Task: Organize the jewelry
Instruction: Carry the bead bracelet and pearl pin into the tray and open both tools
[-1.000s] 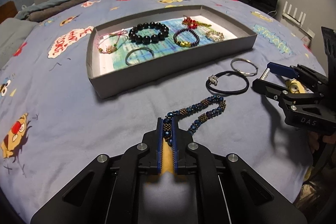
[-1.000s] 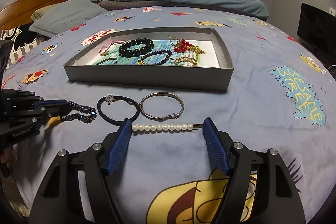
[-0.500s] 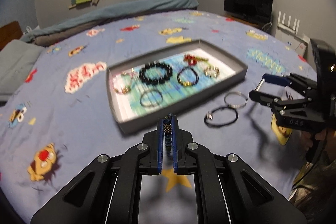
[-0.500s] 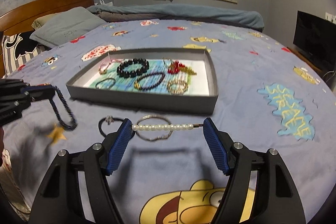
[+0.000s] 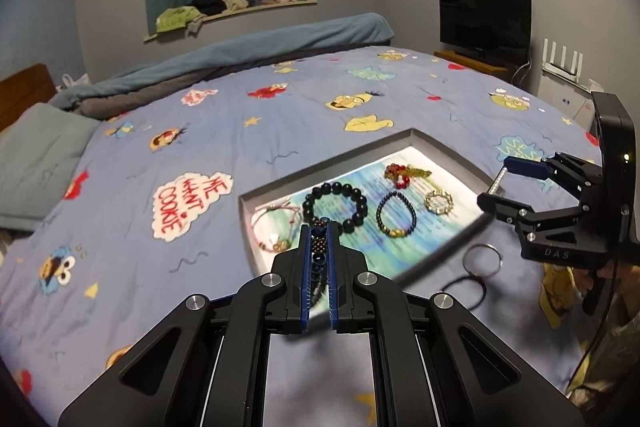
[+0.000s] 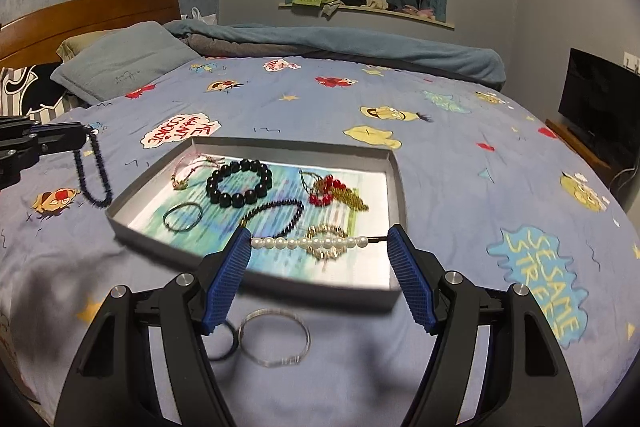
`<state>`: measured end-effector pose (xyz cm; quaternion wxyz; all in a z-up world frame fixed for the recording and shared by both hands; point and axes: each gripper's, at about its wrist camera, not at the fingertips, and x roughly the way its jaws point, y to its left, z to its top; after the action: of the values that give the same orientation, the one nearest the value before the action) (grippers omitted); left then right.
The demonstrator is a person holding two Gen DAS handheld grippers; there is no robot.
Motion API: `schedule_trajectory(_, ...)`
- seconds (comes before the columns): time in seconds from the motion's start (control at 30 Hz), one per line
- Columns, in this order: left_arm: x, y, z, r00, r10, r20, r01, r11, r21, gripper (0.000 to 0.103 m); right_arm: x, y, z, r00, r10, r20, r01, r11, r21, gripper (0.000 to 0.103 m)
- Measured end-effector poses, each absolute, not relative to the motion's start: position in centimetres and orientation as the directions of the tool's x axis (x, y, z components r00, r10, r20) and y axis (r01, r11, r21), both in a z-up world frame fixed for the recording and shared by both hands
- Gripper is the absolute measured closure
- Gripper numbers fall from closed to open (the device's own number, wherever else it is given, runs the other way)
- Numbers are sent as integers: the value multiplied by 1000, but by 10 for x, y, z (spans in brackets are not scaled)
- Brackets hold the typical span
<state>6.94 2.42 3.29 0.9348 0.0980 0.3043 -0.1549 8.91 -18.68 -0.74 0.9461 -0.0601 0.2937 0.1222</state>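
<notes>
The left tool (image 5: 319,239) is clamped on the dangling beaded bracelet (image 6: 93,171), just short of the tray (image 6: 396,179). The right tool (image 6: 318,243) pinches a pearl bar (image 6: 308,242) endwise above it. Best lower both slowly before releasing.

L gripper (image 5: 319,239) clamps beaded bracelet (image 5: 319,259) above tray (image 5: 245,223).

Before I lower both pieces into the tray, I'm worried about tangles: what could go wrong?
The beaded bracelet dangles in a long loop from the left gripper; lowered carelessly, it could drape over the black bead bracelet. The pearl bar sits end to end between the right gripper's wide-set fingers, so a small slip could drop it onto the gold ring bracelet.
</notes>
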Motion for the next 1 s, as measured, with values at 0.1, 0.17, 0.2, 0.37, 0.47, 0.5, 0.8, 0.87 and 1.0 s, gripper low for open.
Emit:
schedule_trajectory(0.1, 86, 19, 26, 749, -250, -614, 358, 932, 57, 95, 103, -181, -13, 781, 198, -592, -271, 962, -36, 33)
schedule_trajectory(0.17, 94, 17, 20, 730, -274, -626, 364, 931, 17, 95, 111, -177, -18, 766, 202, -610, -274, 961, -26, 33)
schedule_trajectory(0.2, 99, 17, 15, 719, -284, -635, 364, 931, -5, 95, 117, -175, -21, 756, 205, -622, -274, 962, -16, 33)
schedule_trajectory(0.37, 113, 24, -16, 660, -281, -697, 340, 939, -57, 95, 132, -171, -34, 712, 207, -671, -271, 963, 9, 33)
schedule_trajectory(0.47, 115, 36, -32, 637, -259, -726, 304, 950, -72, 95, 135, -170, -39, 692, 203, -692, -273, 962, 9, 33)
schedule_trajectory(0.5, 115, 39, -36, 633, -255, -731, 296, 952, -75, 95, 136, -170, -40, 687, 202, -698, -275, 961, 8, 33)
schedule_trajectory(0.8, 124, 49, -60, 582, -212, -785, 264, 962, -64, 95, 143, -163, -45, 634, 169, -755, -276, 961, -17, 33)
schedule_trajectory(0.87, 127, 48, -61, 585, -198, -786, 260, 964, -50, 95, 147, -162, -45, 612, 164, -774, -277, 961, -15, 33)
schedule_trajectory(1.0, 131, 48, -62, 585, -185, -790, 249, 968, -43, 95, 153, -162, -48, 586, 155, -795, -269, 963, -10, 33)
